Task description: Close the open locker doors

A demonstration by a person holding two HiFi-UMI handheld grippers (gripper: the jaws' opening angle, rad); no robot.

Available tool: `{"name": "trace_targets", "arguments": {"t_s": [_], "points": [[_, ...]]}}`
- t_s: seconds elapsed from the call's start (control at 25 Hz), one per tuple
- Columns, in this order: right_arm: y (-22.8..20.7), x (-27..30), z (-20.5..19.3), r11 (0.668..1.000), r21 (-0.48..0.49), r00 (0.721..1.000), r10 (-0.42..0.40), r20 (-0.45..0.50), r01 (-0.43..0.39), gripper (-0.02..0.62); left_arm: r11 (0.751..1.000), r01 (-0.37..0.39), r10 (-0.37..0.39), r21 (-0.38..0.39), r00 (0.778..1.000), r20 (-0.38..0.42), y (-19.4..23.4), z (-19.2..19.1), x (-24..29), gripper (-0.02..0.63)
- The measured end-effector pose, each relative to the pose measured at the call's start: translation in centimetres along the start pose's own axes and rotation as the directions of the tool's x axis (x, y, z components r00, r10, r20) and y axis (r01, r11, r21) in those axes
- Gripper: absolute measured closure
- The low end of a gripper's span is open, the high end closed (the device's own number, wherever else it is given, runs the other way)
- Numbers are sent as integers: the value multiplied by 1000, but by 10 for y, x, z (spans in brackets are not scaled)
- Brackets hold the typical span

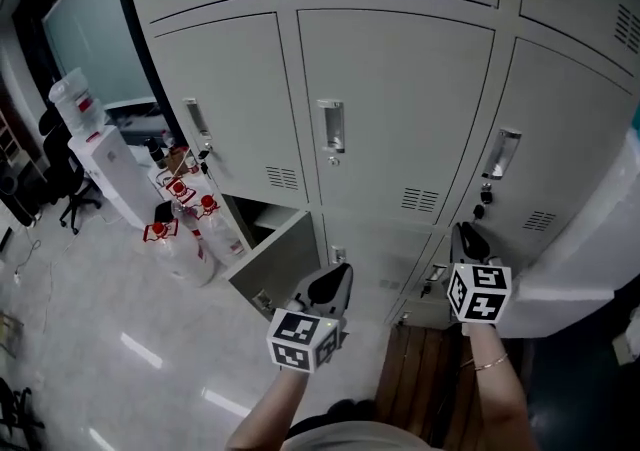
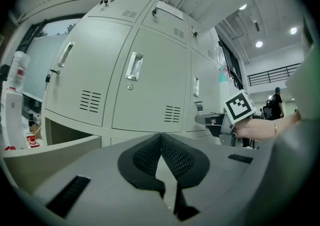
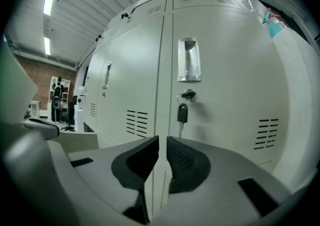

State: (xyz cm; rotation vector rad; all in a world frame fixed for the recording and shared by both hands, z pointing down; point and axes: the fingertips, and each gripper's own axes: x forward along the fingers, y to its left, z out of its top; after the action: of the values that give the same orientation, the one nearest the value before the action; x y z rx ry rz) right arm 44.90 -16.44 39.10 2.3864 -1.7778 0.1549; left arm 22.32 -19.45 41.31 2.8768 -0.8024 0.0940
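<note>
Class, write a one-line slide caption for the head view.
Facing grey lockers, the left gripper and right gripper hover at the bottom row, where one locker door stands open beside the left gripper.

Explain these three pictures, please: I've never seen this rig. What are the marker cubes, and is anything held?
No robot: a person carries two hand-held two-jaw grippers; the marker cubes are part of them. The head view looks down at grey lockers, the left gripper and the right gripper. The other two views ride on the grippers, looking along their jaws. The left's jaws meet at the tips, the right's stand slightly apart; both are empty. One bottom locker door hangs open.
</note>
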Motion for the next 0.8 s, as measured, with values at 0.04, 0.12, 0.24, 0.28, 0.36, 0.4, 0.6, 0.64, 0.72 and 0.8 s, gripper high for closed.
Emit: {"name": "trace_targets", "arguments": {"t_s": [0.04,0.12,0.24,0.28,0.36,0.4,0.6,0.64,0.72,0.8], "points": [[12,-4,-5,1000,5,1000,27,-3,-27,549,1000,-21,21,1,1000,7,5,0,-7,586],[35,-12,-15,997,13,997,79,-12,-79,549,998,-66,66,-1,998,13,14,-1,-22,586],[73,-21,-30,986,26,986,166,-31,-166,549,991,-136,136,-5,991,0,28,-5,-48,586],[87,-24,-35,980,26,979,200,-38,-199,549,986,-164,164,-5,986,-2,33,-7,-58,586],[115,-28,-43,964,24,963,266,-50,-265,549,972,-233,233,4,972,5,46,-12,-79,586],[130,-29,-46,955,24,953,298,-56,-297,549,963,-268,268,10,963,5,53,-15,-90,586],[209,-36,-59,891,26,887,454,-84,-454,549,908,-419,419,2,908,-3,84,-22,-144,586],[225,-39,-60,874,22,870,485,-86,-485,549,896,-444,444,-6,896,2,91,-24,-154,586],[257,-44,-63,838,18,833,545,-94,-546,548,875,-485,485,-17,875,6,104,-29,-172,586],[288,-48,-64,802,11,797,595,-104,-597,545,854,-520,520,-23,854,8,117,-32,-189,586]]}}
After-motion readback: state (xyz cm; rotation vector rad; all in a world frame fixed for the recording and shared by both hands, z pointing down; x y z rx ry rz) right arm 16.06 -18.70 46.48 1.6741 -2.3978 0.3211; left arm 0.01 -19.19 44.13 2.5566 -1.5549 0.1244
